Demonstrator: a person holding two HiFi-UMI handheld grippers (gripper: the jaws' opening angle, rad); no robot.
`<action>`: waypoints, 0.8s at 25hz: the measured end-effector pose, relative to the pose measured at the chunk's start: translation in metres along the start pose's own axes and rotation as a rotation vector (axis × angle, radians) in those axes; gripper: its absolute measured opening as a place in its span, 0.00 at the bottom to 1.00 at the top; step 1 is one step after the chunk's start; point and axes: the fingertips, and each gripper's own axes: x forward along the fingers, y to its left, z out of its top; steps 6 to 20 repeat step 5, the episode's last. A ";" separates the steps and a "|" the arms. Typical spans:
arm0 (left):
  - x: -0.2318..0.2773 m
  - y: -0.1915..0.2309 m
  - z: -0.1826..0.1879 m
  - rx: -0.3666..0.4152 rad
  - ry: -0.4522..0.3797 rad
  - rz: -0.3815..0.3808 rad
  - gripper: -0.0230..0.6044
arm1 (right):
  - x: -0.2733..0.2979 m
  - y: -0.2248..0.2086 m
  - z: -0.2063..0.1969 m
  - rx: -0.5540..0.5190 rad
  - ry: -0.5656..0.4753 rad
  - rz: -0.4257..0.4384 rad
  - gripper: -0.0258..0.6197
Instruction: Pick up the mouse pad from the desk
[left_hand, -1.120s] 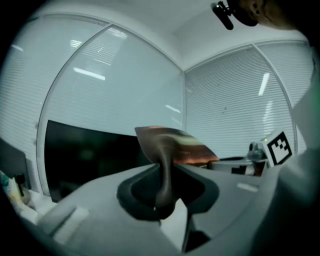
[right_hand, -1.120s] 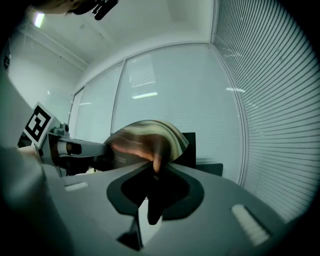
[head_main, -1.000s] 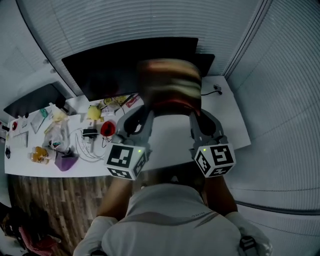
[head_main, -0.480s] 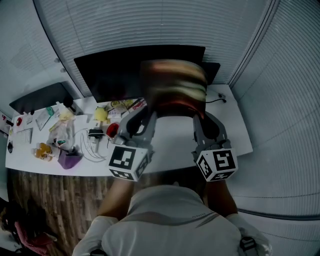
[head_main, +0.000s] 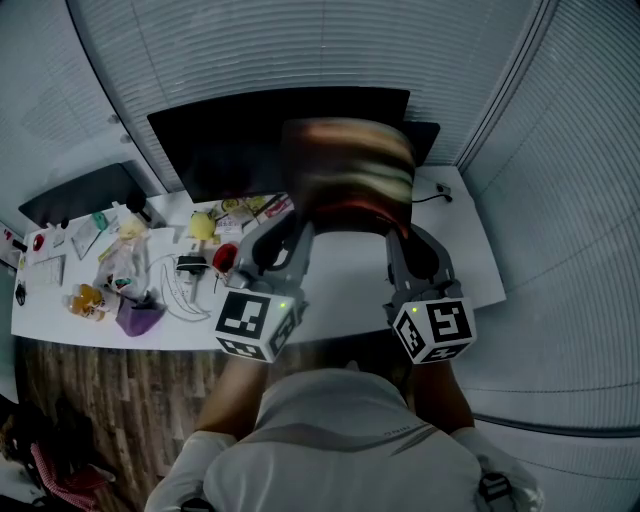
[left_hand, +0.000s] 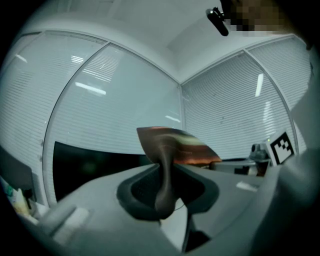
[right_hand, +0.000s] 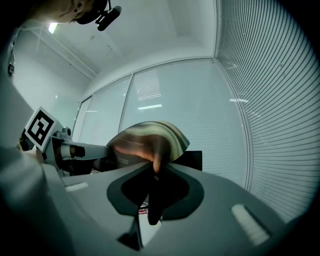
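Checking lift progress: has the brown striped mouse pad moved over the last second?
Yes, slightly upward: the brown striped mouse pad has its top edge nearer the top edge of the black monitor than a second ago.

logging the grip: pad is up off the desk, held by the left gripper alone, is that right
Not alone: the right gripper is shut on the pad too, as the right gripper view shows. The left gripper holds it, off the desk.
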 end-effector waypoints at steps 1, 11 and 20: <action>0.000 0.000 0.000 0.000 -0.001 -0.001 0.16 | 0.000 0.000 0.000 0.001 0.001 -0.001 0.10; 0.001 -0.002 0.002 -0.007 0.001 -0.005 0.16 | 0.000 0.000 0.001 0.001 0.008 -0.005 0.10; 0.001 -0.002 0.002 -0.007 0.001 -0.005 0.16 | 0.000 0.000 0.001 0.001 0.008 -0.005 0.10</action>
